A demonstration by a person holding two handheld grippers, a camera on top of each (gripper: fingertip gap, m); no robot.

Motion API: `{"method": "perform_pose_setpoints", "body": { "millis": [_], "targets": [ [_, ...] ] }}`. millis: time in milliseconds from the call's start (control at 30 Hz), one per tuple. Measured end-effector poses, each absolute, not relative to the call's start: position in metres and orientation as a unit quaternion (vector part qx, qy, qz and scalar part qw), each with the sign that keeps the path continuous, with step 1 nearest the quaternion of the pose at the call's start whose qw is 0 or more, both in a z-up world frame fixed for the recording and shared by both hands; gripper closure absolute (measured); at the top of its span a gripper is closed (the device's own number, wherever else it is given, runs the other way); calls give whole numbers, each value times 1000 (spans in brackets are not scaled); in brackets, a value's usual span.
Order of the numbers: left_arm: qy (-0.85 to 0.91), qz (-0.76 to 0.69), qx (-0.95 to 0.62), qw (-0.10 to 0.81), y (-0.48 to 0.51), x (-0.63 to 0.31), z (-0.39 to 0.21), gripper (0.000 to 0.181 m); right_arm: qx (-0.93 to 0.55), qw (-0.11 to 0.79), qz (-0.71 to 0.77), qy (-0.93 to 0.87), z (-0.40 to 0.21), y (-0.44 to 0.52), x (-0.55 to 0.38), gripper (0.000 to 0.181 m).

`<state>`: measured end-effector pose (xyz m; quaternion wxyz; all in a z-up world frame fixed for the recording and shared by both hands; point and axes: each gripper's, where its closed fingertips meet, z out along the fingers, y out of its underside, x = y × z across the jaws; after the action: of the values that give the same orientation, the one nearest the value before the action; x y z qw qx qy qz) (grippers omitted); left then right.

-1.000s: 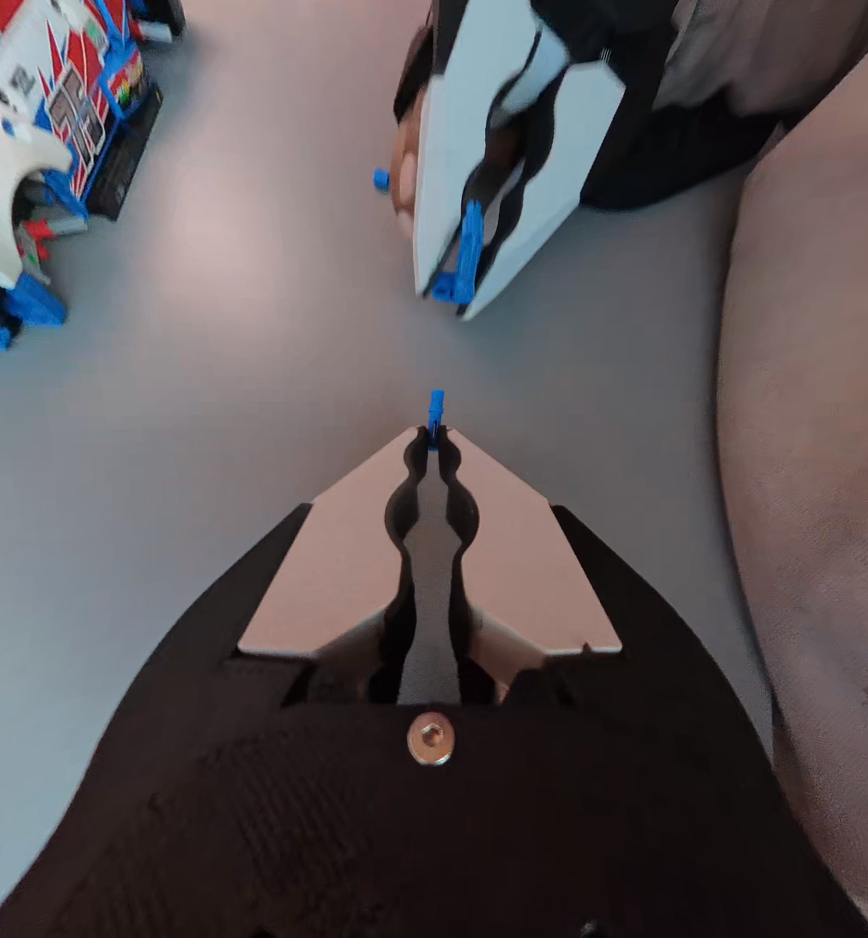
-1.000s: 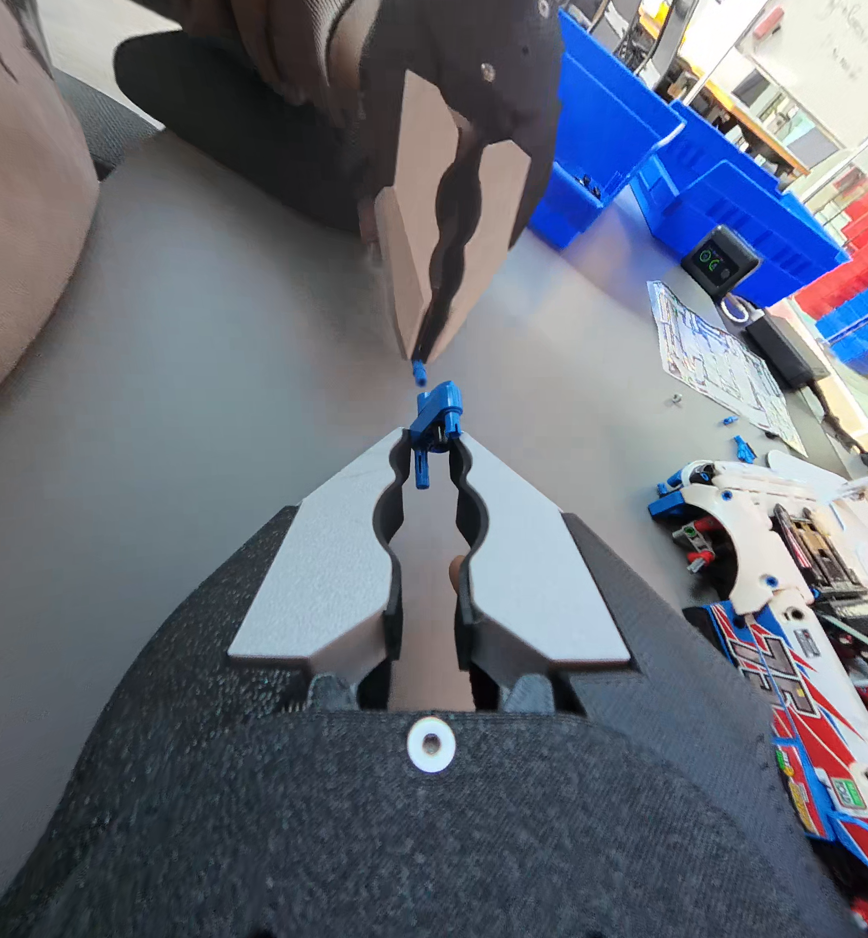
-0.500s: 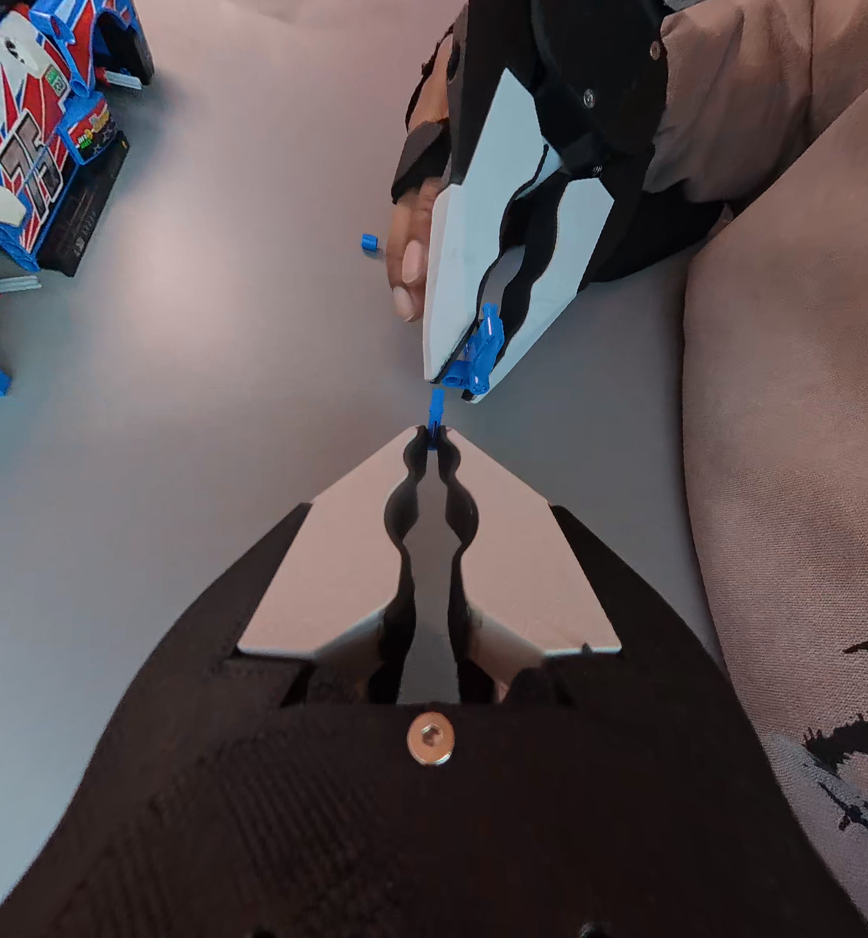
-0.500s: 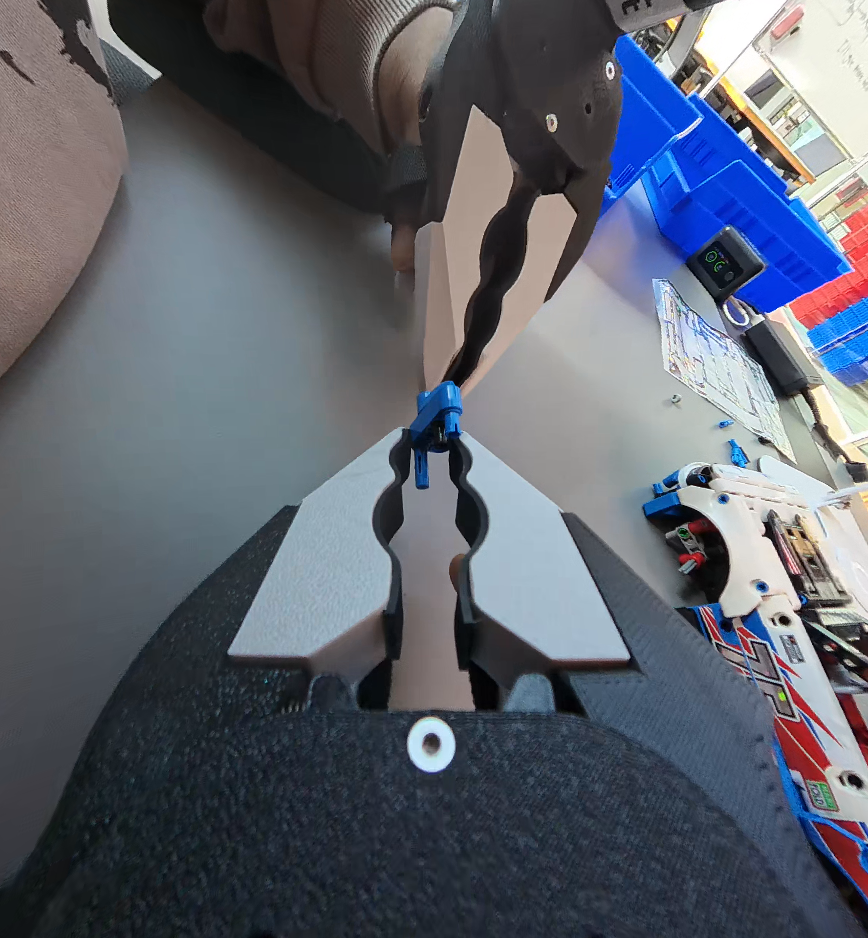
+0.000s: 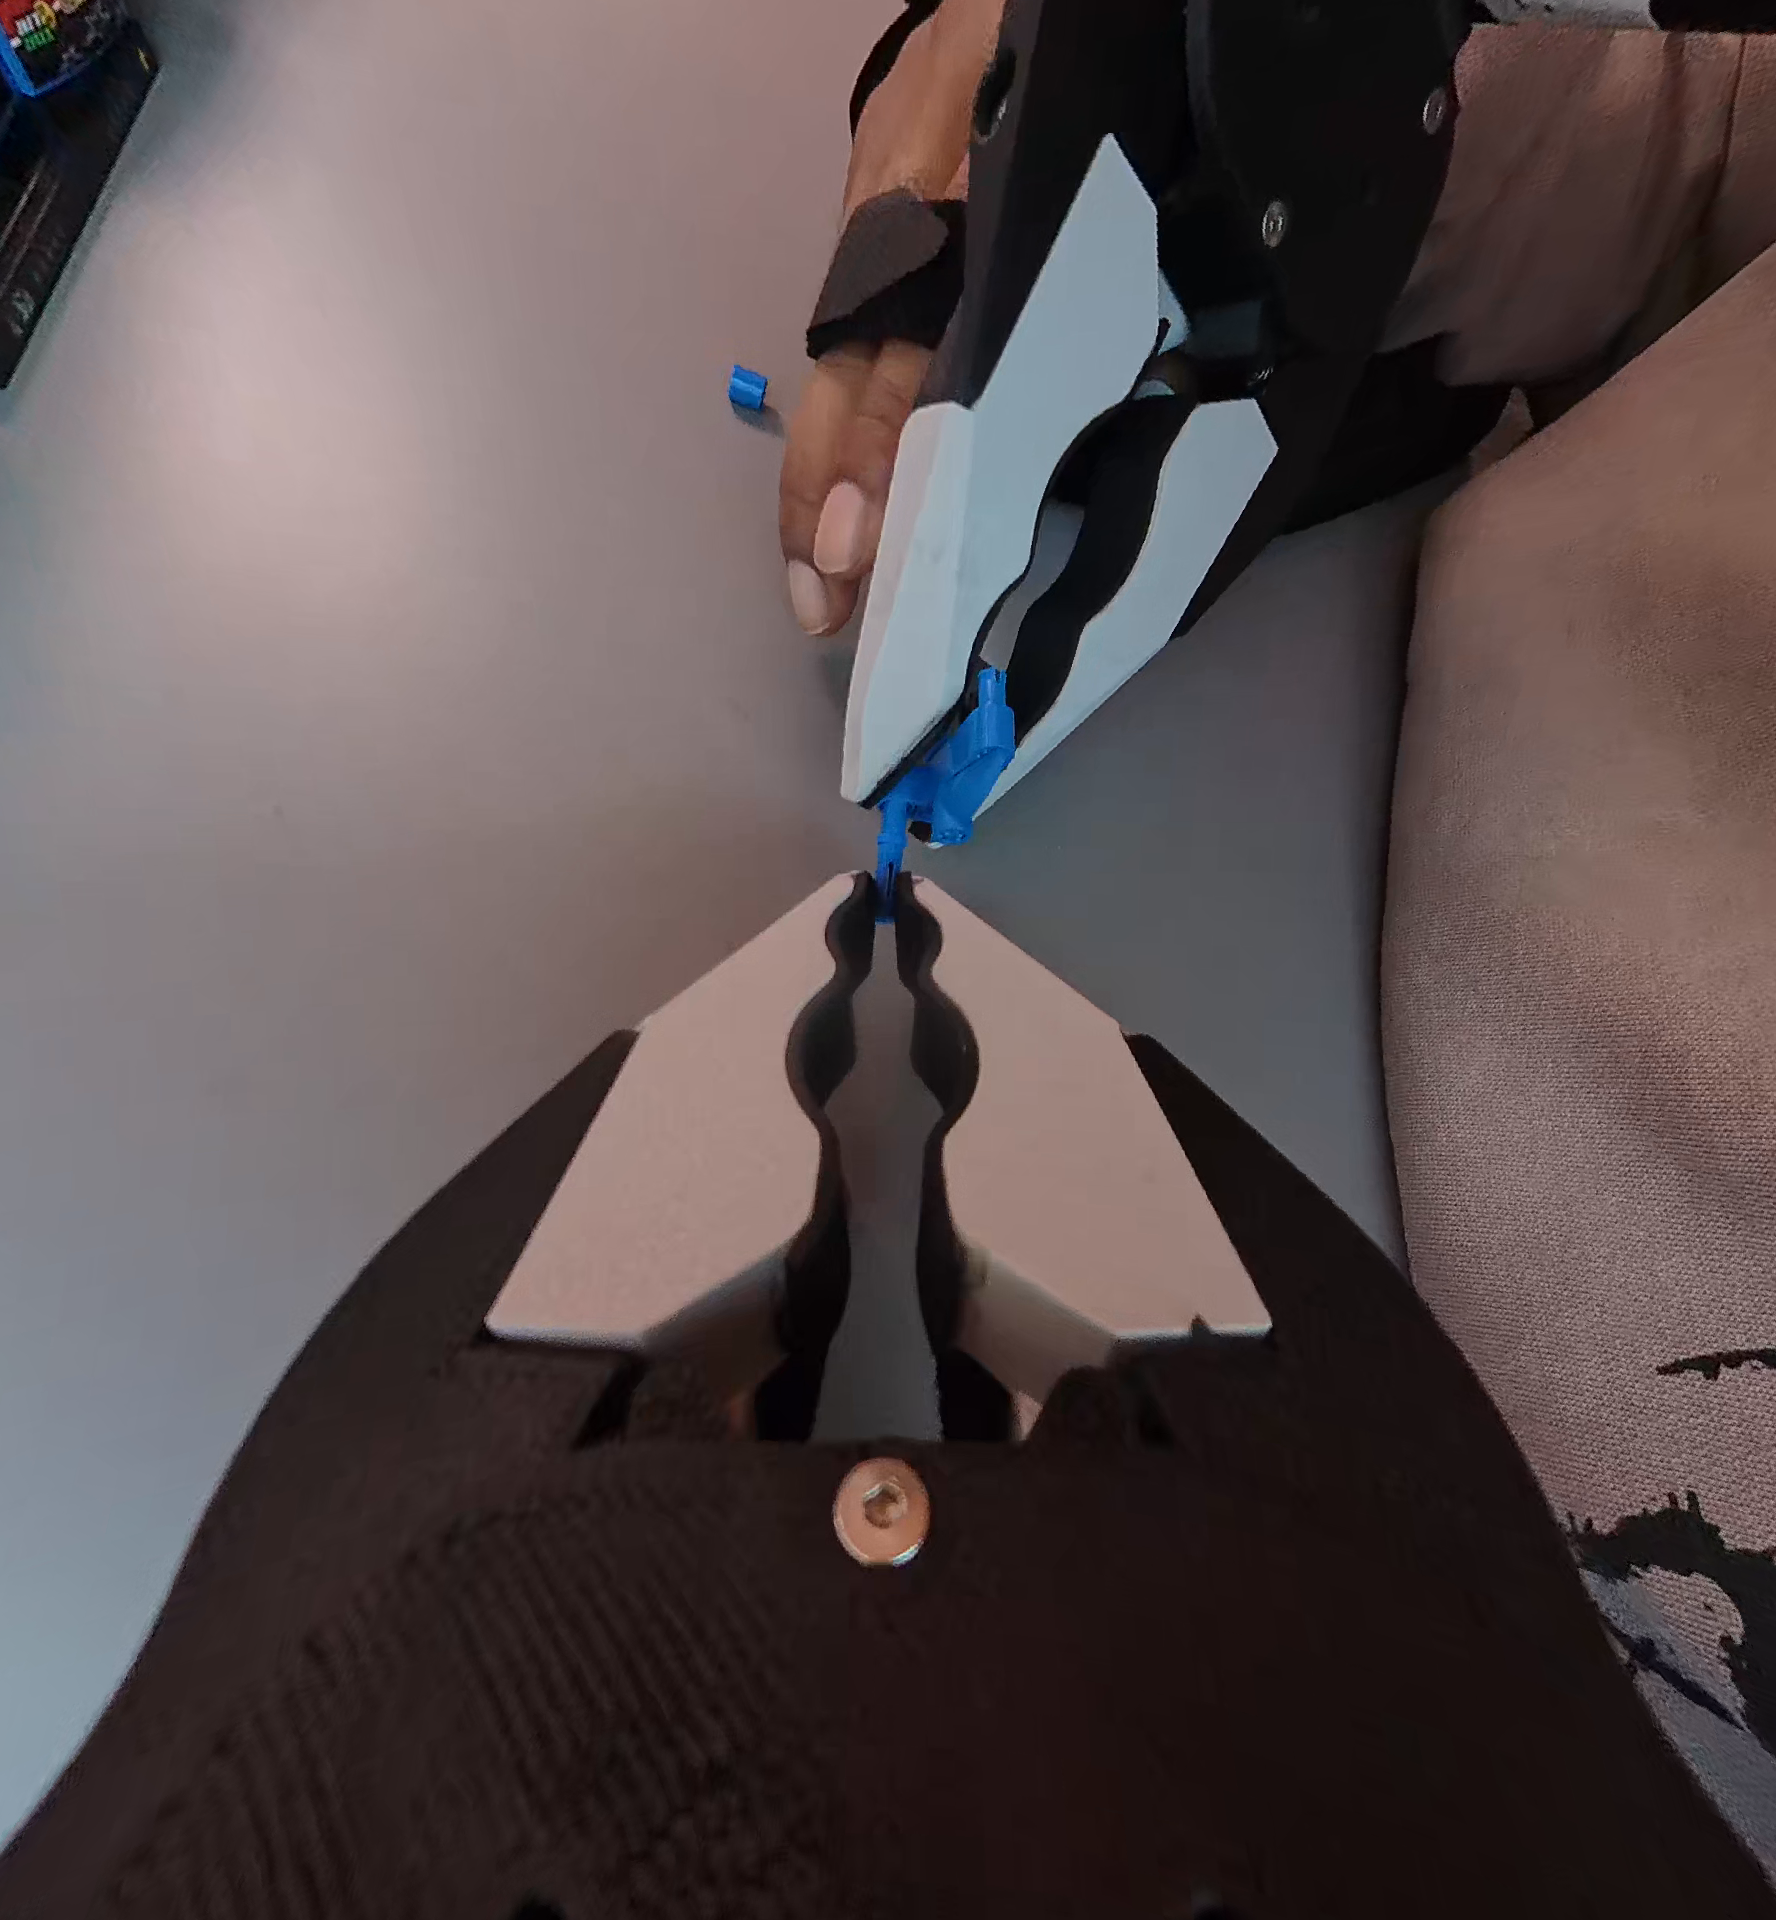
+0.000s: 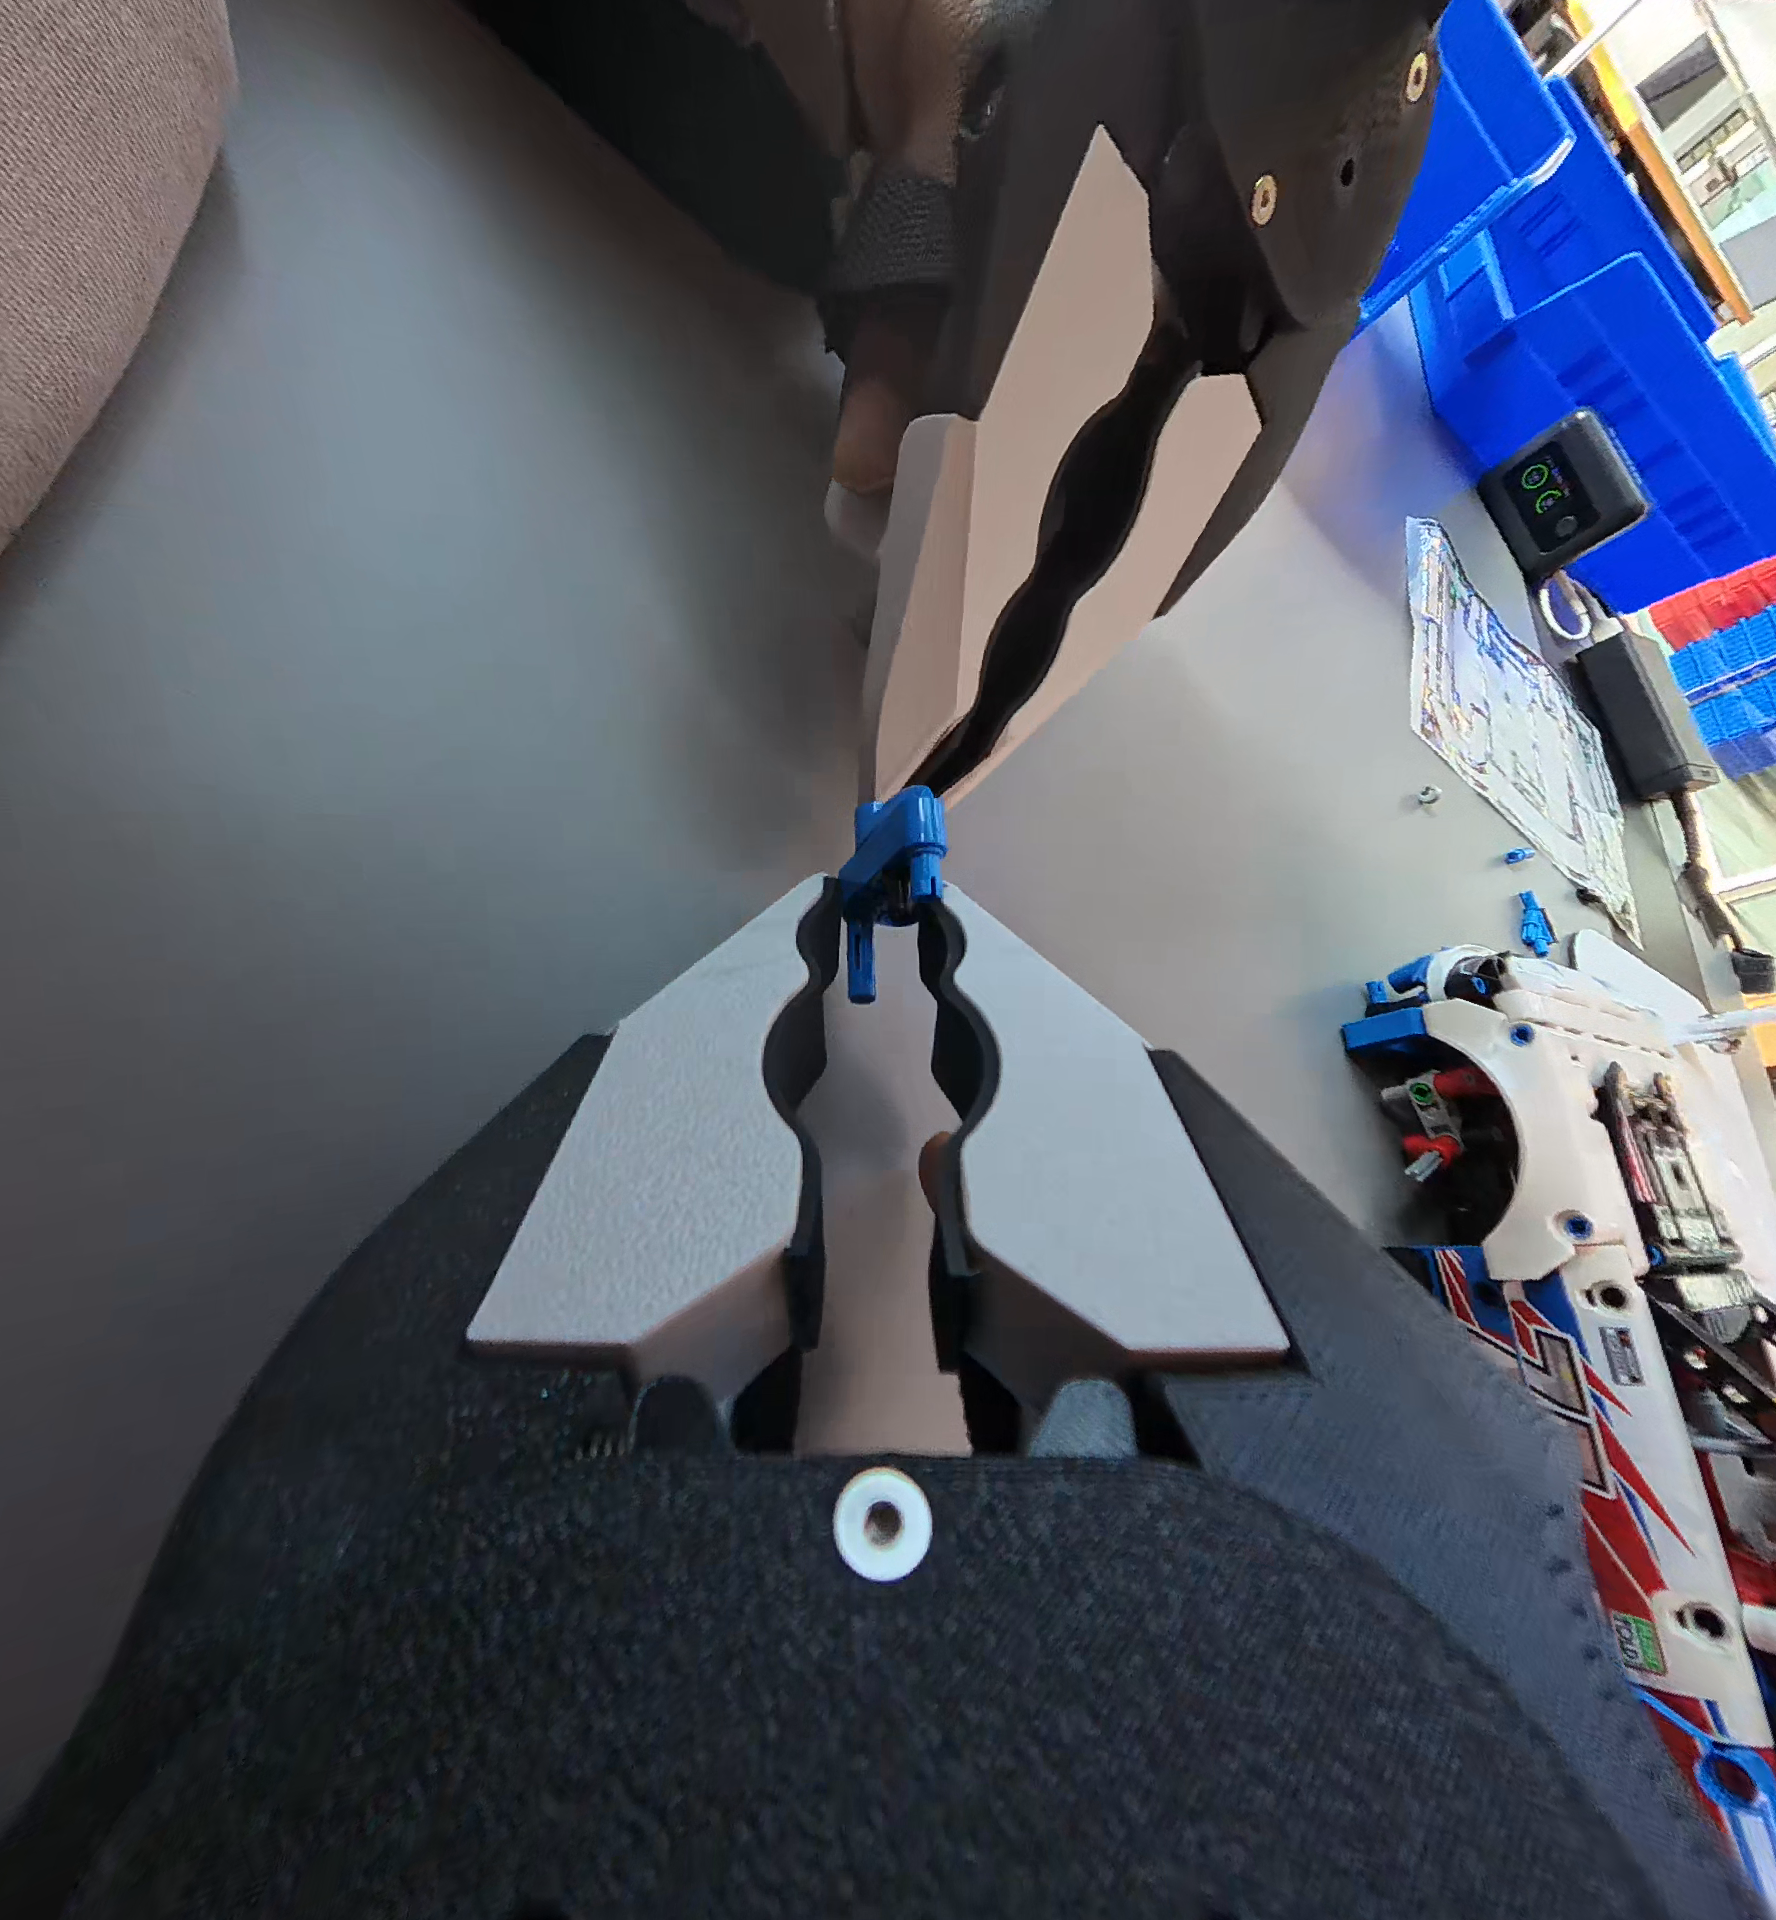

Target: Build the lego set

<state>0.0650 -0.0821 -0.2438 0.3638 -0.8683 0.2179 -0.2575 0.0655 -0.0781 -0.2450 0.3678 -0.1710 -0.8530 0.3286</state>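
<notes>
CHANGE: gap shut since 1.0 s ago; pin tip now meets connector | LEFT tongs: clamped on pin | RIGHT tongs: clamped on connector, above bench | NEXT: likely press-fit.

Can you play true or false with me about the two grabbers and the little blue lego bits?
1. The left gripper pinches a thin blue pin. True.
2. The right gripper is empty. False: it grips a blue connector piece.
3. The pin and connector are far apart. False: in the left wrist view the pin's tip meets the connector.
4. A small loose blue piece lies on the grey table. True.
5. The lego car is green. False: it is white, blue and red.
</notes>
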Motion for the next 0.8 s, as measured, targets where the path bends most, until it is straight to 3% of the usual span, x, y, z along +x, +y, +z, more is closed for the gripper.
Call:
{"method": "perform_pose_setpoints", "body": {
  "millis": [800],
  "targets": [
    [203,-239,-882,351,-80,64,-248,180,-176,363,244,-882,-253,-75,62,170]
  ]
}}
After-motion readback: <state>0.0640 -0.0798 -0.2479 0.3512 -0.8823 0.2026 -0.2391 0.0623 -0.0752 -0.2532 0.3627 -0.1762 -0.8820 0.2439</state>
